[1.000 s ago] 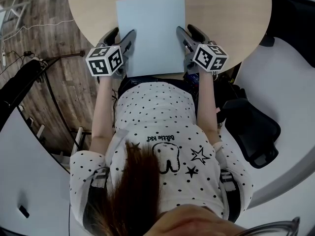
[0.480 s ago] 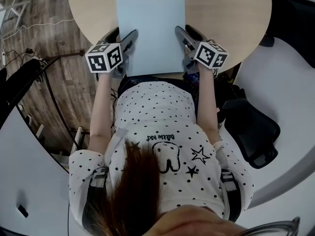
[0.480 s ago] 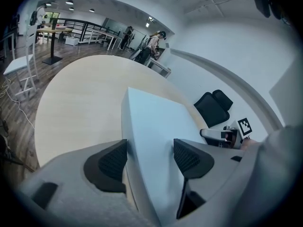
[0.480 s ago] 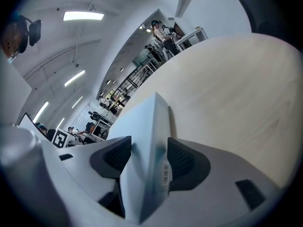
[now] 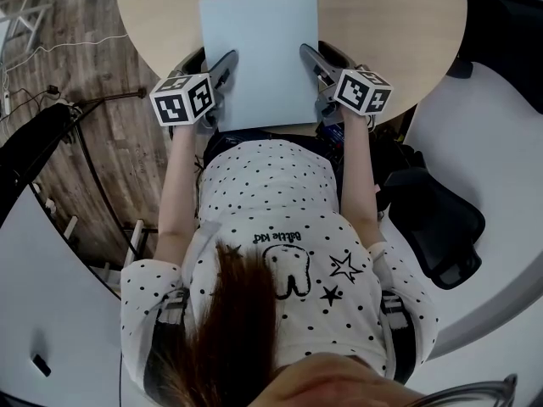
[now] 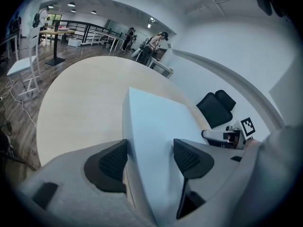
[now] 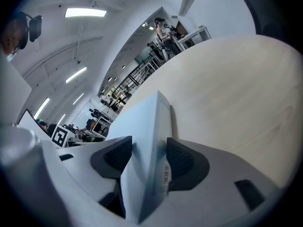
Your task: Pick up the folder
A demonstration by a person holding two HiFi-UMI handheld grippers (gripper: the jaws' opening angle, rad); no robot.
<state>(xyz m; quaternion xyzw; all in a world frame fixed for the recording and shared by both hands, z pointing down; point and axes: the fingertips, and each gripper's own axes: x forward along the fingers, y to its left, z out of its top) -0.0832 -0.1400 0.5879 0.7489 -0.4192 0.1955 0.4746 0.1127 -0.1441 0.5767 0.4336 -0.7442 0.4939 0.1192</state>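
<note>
Folder (image 5: 259,58) is laid flat on the table (image 5: 390,24), its near edge toward the person.

Left gripper (image 5: 212,58): jaws spread wide, just been opening. The folder's left edge is straddled but not pressed.

Right gripper (image 5: 321,53): clamped on the folder's right edge, with both pads seated.

Step judged: the 2-sided grip is to be secured before the lift. The left jaws should be closed squarely on the edge first. Both sides should then be raised together and kept level, so that no twist or slip is caused.
</note>
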